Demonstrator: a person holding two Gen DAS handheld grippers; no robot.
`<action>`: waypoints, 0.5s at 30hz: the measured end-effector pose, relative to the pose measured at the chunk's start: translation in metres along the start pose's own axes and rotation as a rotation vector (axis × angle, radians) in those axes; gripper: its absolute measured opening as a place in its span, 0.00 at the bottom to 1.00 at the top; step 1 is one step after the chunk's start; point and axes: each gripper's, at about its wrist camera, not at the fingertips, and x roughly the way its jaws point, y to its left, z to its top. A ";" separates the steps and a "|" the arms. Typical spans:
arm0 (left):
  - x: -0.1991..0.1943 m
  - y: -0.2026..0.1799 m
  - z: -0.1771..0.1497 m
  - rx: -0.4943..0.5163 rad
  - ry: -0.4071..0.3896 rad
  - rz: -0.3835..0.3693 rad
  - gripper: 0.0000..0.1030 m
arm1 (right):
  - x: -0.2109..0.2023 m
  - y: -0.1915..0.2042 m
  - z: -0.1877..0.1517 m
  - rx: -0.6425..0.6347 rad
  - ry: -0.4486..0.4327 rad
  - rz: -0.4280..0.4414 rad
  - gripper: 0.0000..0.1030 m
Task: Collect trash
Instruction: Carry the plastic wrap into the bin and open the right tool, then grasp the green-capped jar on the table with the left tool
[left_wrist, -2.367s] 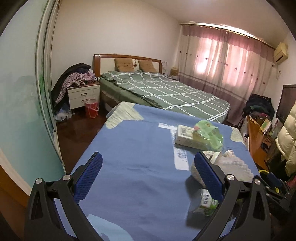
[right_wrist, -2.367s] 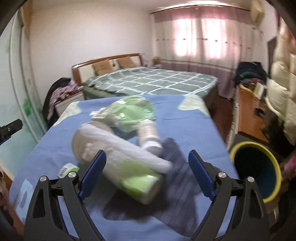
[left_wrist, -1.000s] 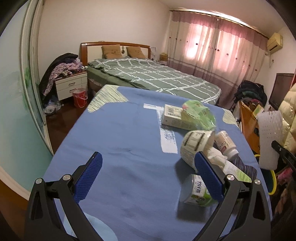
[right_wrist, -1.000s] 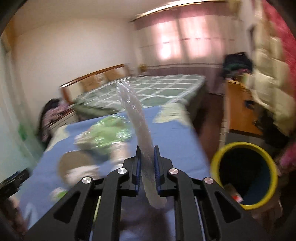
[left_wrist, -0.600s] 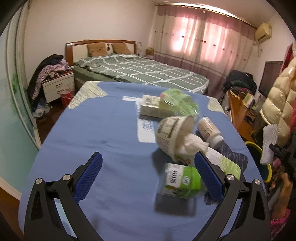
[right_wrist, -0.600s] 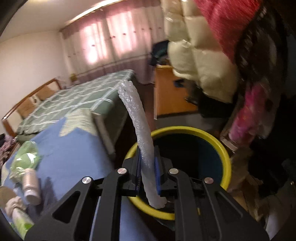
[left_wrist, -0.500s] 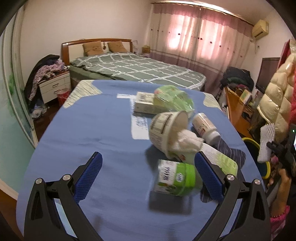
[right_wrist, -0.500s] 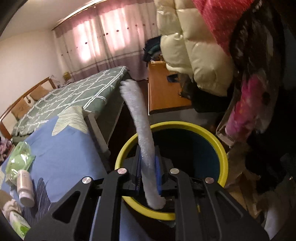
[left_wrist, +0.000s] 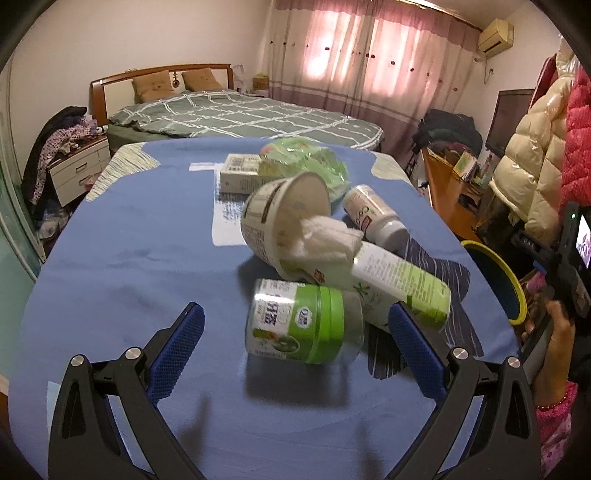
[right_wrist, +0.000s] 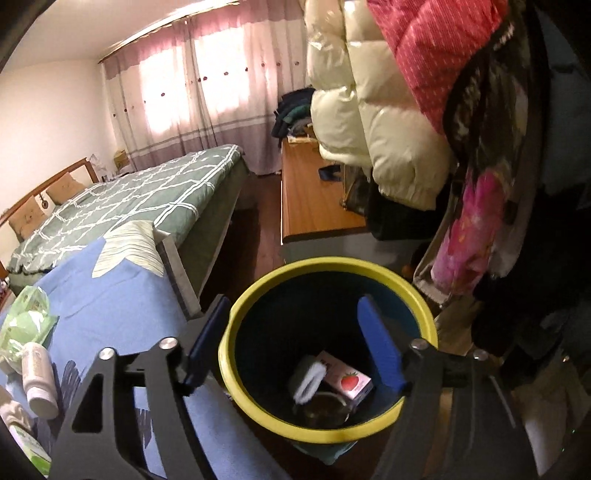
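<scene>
My right gripper is open and empty above the yellow-rimmed blue bin. A white foam strip lies in the bin beside a strawberry carton. My left gripper is open over the blue table, its fingers on either side of a green-lidded jar lying on its side. Behind the jar are a paper cup with tissue, a green and white bottle, a small white bottle, a box and a green plastic bag.
The bin stands off the table's right edge. Hanging coats and a wooden desk crowd the right side. A bed lies beyond the table, a nightstand to its left.
My right gripper swung from the table to over the bin, opened, and the foam strip dropped in. My left gripper moved right and forward toward the green-lidded jar.
</scene>
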 end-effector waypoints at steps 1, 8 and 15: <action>0.001 0.000 0.000 0.002 0.004 0.002 0.95 | -0.001 0.001 0.001 -0.003 -0.005 0.000 0.70; 0.011 -0.002 -0.003 0.025 0.029 0.032 0.95 | -0.003 0.001 0.001 0.001 -0.004 0.010 0.72; 0.032 0.002 -0.003 0.017 0.091 0.052 0.95 | -0.004 0.004 0.001 -0.007 -0.012 0.022 0.76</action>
